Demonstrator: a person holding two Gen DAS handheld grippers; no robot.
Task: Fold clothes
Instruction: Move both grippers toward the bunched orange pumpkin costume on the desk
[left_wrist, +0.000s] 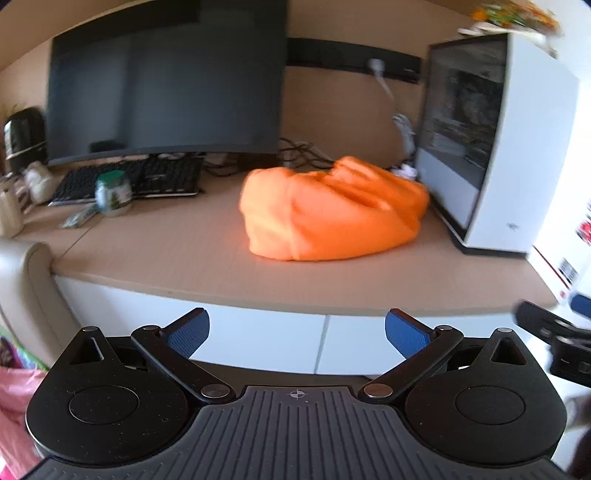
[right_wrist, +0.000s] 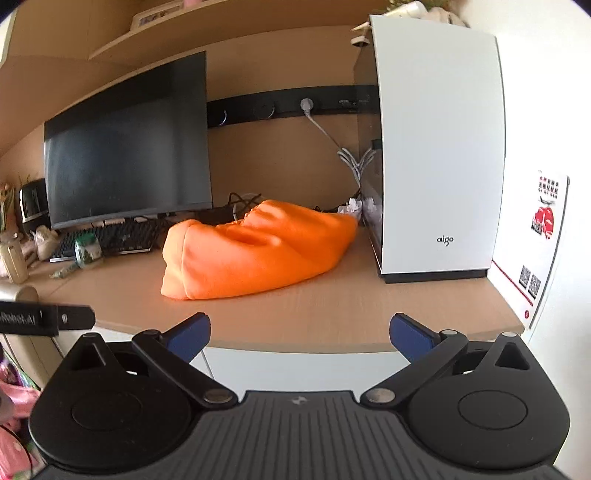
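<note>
Left gripper (left_wrist: 297, 332) held short of the desk edge, blue-padded fingers (left_wrist: 188, 332) spread wide apart, nothing between them. Right gripper (right_wrist: 300, 334) in like condition: fingers parted, empty, poised just over the front edge of the light wood-grain desk (right_wrist: 332, 314). Crumpled bright orange fleece garment (left_wrist: 332, 214) lying in a loose heap on the desk, ahead of the left gripper and slightly to its right, well apart from its fingertips; ahead of the right gripper and slightly to its left (right_wrist: 258, 251), likewise untouched. White upright computer case (right_wrist: 439, 147) standing just beyond the heap's far right end, whether touching it not discernible. Dark curved monitor (left_wrist: 166, 85) with black keyboard (left_wrist: 129, 181) beneath it, ahead and to the left of both grippers. Small green-lidded glass jar (left_wrist: 112, 194) in front of the keyboard. Left-wrist view partly blurred.
</note>
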